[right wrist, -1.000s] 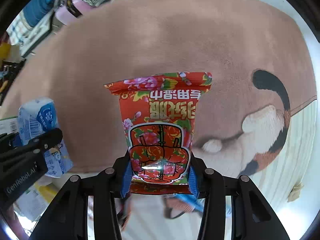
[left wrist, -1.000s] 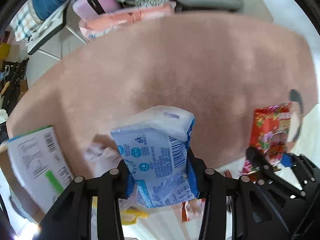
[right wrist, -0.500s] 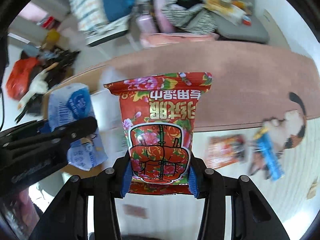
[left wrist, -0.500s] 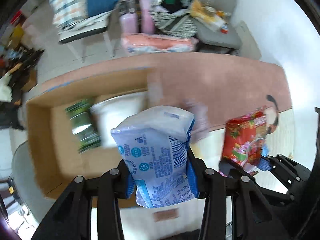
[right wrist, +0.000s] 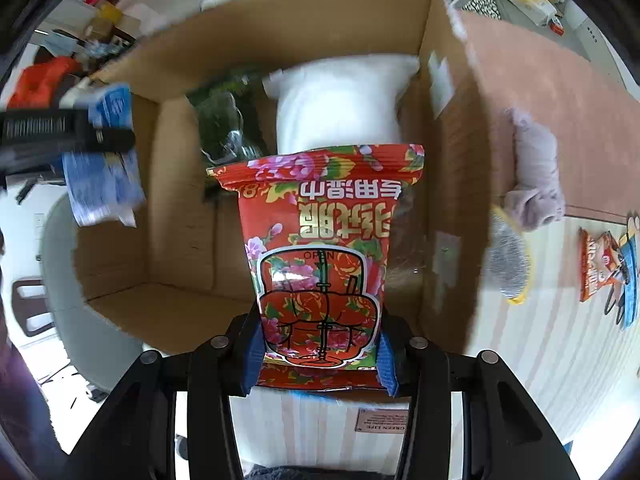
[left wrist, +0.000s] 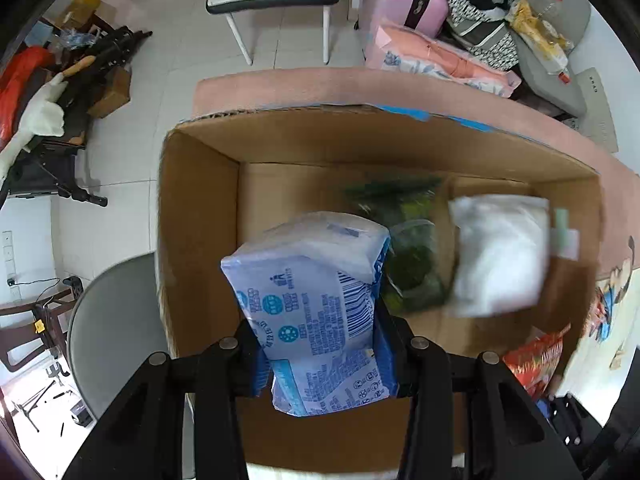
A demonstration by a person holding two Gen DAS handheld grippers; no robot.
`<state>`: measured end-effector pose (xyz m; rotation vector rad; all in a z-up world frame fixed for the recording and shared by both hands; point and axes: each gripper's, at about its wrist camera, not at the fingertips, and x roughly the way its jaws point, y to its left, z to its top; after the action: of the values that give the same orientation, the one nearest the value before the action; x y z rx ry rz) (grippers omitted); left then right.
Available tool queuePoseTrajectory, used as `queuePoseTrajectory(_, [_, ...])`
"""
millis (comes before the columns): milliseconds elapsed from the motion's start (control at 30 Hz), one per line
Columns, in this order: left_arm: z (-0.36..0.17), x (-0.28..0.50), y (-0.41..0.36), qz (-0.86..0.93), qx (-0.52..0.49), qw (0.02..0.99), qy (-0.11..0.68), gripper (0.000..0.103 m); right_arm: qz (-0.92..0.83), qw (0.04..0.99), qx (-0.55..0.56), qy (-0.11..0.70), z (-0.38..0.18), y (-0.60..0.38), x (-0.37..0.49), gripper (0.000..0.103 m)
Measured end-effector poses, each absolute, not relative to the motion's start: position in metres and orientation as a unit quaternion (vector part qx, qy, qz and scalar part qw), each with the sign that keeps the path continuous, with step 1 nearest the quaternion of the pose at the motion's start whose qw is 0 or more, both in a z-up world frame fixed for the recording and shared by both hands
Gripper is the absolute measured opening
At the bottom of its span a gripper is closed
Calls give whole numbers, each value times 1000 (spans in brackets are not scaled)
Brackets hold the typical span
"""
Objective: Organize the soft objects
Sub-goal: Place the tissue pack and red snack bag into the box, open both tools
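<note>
- The left gripper (left wrist: 324,360) was clenched on a blue-and-white soft pack (left wrist: 316,312), its pads squeezing the pack's lower sides, and held it above the open cardboard box (left wrist: 200,216), near the box's left wall.
- The right gripper (right wrist: 318,356) was grasping a red floral wipes pack (right wrist: 320,256) by its lower end, the print upside down, over the near edge of the same box (right wrist: 180,216).
- Inside the box lay a white soft bundle (left wrist: 498,256) toward the right wall, with a dark green bag (left wrist: 412,264) just beside it on its left; both were blurred.
- From the right wrist view the blue-and-white pack (right wrist: 104,176) showed at the left, over the box's left wall, pinched in the other gripper.
- Outside the box's right wall, a lilac cloth (right wrist: 536,176) sat on the pink rug (right wrist: 560,92), and a grey-and-yellow item (right wrist: 510,260) and a small orange packet (right wrist: 596,264) lay on the striped mat (right wrist: 540,352).
</note>
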<state>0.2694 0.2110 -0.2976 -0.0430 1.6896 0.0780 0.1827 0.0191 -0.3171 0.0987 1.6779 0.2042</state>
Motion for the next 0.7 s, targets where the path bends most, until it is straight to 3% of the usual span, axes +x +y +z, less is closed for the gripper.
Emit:
queuePoseTrajectory(333, [-344, 303, 205, 16, -8, 635, 772, 40, 57, 644, 31, 763, -357, 39, 179, 48])
queuePoseTrajectory(500, [-343, 308, 208, 24, -2, 632, 775, 48, 47, 627, 23, 777, -373, 43, 178, 50])
queuePoseTrajectory(533, [-341, 307, 209, 24, -7, 631, 775, 48, 46, 627, 18, 778, -373, 44, 177, 53])
queuePoseTrajectory(567, [-339, 308, 210, 21, -10, 630, 776, 49, 43, 629, 14, 776, -371, 45, 176, 62])
queuePoseTrajectory(700, [-321, 305, 213, 15, -19, 641, 767, 62, 47, 641, 18, 766, -354, 52, 177, 78])
